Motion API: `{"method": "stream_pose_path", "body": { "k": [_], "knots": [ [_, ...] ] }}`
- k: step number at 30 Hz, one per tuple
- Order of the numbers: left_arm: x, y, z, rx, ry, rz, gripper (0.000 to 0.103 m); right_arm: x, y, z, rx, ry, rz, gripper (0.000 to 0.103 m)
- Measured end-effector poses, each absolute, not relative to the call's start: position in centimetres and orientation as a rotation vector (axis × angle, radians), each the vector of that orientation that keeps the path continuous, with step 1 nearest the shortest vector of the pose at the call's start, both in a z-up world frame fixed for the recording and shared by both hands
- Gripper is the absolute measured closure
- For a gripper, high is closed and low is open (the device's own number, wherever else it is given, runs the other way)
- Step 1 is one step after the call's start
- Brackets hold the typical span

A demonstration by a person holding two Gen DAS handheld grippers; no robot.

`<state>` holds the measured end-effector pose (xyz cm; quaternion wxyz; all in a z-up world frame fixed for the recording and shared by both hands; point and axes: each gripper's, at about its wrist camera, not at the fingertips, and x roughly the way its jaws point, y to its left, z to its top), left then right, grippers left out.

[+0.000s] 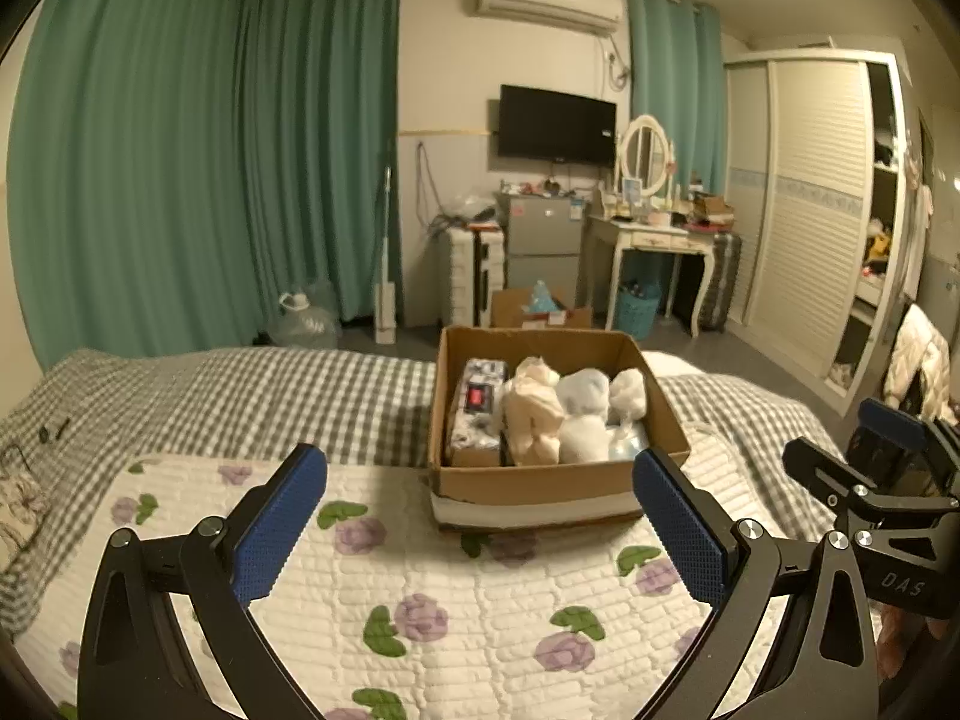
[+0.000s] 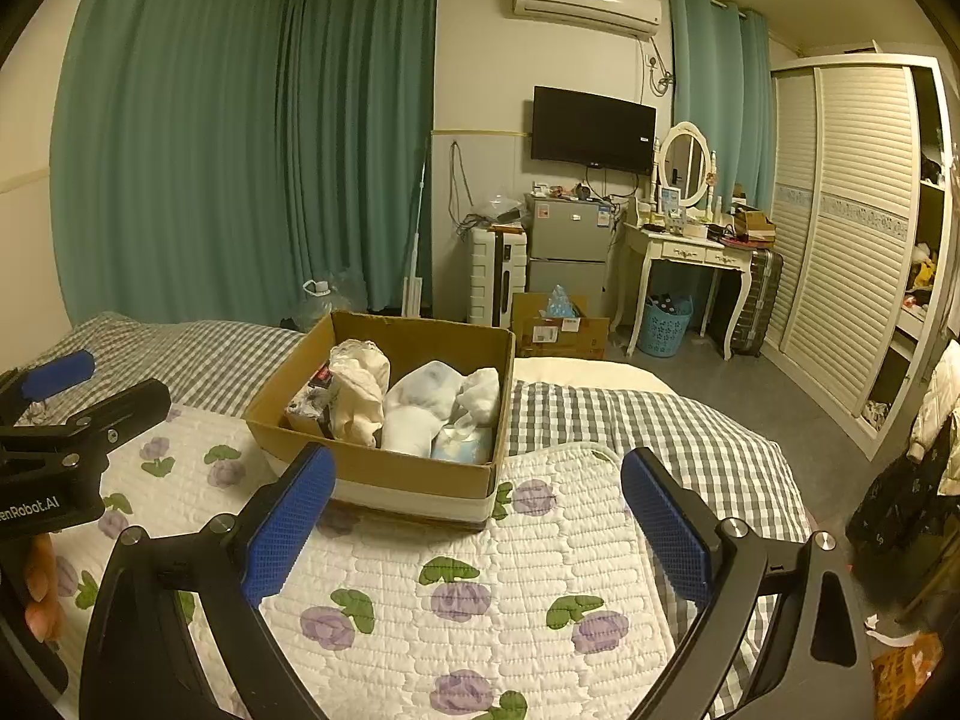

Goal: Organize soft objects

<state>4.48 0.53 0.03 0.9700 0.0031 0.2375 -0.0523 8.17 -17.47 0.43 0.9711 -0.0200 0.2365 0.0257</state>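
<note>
A cardboard box (image 1: pixel 540 486) (image 2: pixel 384 468) stands on the bed on a floral quilt. It holds several soft bundles: a cream cloth (image 1: pixel 531 414) (image 2: pixel 360 384), white cloth bundles (image 1: pixel 582 414) (image 2: pixel 420 402), a patterned pack (image 1: pixel 477 402) at its left and a pale blue pack (image 2: pixel 459 450). My left gripper (image 1: pixel 480 528) is open and empty, held above the quilt just short of the box. My right gripper (image 2: pixel 477 531) is open and empty, near the box's front right corner. Each gripper shows at the edge of the other's view, the right one (image 1: pixel 876 468) and the left one (image 2: pixel 60 414).
The white quilt with purple flowers (image 1: pixel 456 612) (image 2: pixel 480 594) lies over a grey checked sheet (image 1: pixel 270 390) (image 2: pixel 630 420). Beyond the bed are green curtains, a small fridge (image 1: pixel 543 240), a dressing table (image 1: pixel 654 240), a wardrobe (image 2: pixel 852 240) and a floor box (image 2: pixel 558 324).
</note>
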Motion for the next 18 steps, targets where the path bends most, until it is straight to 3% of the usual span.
{"method": "stream_pose_path", "body": {
  "k": [18],
  "knots": [
    [4.33,0.70,0.18,0.006,0.481,-0.091,0.000,8.21,-17.21,0.31,-0.042,0.478,0.053,0.006]
  ]
}}
